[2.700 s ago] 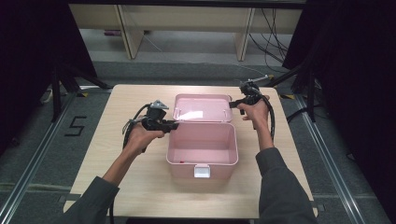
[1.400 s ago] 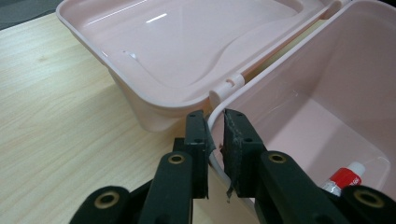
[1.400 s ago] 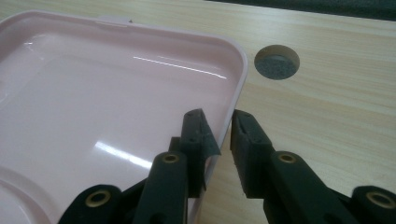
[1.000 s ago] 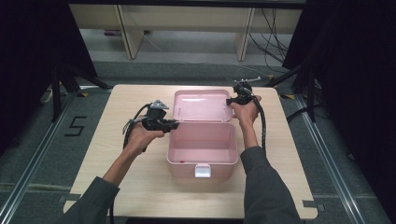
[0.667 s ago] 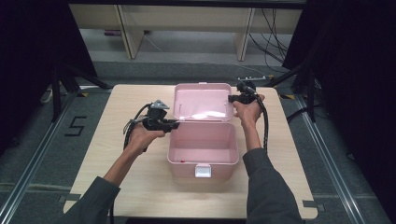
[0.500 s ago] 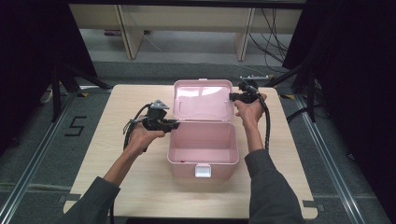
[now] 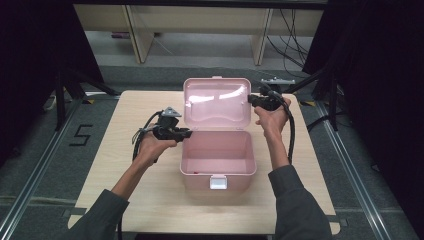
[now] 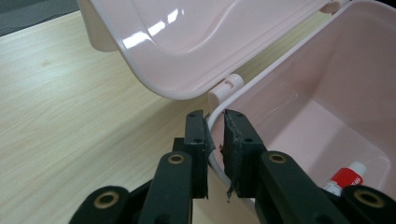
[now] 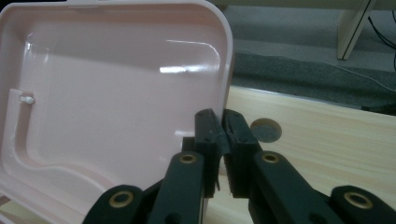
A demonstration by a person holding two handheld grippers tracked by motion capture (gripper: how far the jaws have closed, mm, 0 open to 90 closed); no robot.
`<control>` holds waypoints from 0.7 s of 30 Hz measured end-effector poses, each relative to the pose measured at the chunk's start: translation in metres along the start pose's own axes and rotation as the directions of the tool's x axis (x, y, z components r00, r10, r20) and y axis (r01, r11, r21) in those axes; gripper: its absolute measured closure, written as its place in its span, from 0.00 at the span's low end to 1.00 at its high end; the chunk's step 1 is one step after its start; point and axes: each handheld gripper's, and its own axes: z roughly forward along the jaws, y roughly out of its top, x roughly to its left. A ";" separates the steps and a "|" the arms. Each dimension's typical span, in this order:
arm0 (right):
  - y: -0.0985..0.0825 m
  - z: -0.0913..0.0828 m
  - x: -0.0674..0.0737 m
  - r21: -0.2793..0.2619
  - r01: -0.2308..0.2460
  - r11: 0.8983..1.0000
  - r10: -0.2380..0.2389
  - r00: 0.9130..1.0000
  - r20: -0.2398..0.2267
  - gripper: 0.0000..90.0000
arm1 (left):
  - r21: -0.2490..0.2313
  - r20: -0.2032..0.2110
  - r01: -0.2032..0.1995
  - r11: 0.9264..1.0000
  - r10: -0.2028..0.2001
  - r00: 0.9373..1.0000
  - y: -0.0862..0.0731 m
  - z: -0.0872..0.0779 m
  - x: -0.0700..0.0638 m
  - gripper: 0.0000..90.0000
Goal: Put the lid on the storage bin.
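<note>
At the lower right of the left gripper view a red-and-white tube [image 8: 344, 176] inside the pink box [image 8: 327, 107] is half hidden behind the jaws, its print too small to read, while the lid [image 9: 107, 93] runs off the right gripper view's left edge.

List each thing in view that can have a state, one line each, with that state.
Pink box: open, upright on the table, a red-and-white tube lying inside.
Lid: raised, standing roughly upright at the back hinge.
Front latch: undone.
Left gripper: jaws shut on the box's left wall rim.
Right gripper: jaws have just been closing, shut on the lid's right edge.
</note>
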 end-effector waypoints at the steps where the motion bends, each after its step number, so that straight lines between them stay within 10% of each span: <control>1: 0.000 -0.002 0.001 -0.006 0.006 1.000 -0.006 1.000 -0.001 0.96 | -0.002 -0.001 0.002 1.000 -0.002 1.000 0.000 0.000 0.000 0.88; 21: -0.012 -0.043 0.008 -0.108 0.077 0.991 -0.080 0.996 -0.024 0.97 | -0.007 -0.008 0.046 0.999 -0.046 0.999 0.001 0.002 -0.003 0.88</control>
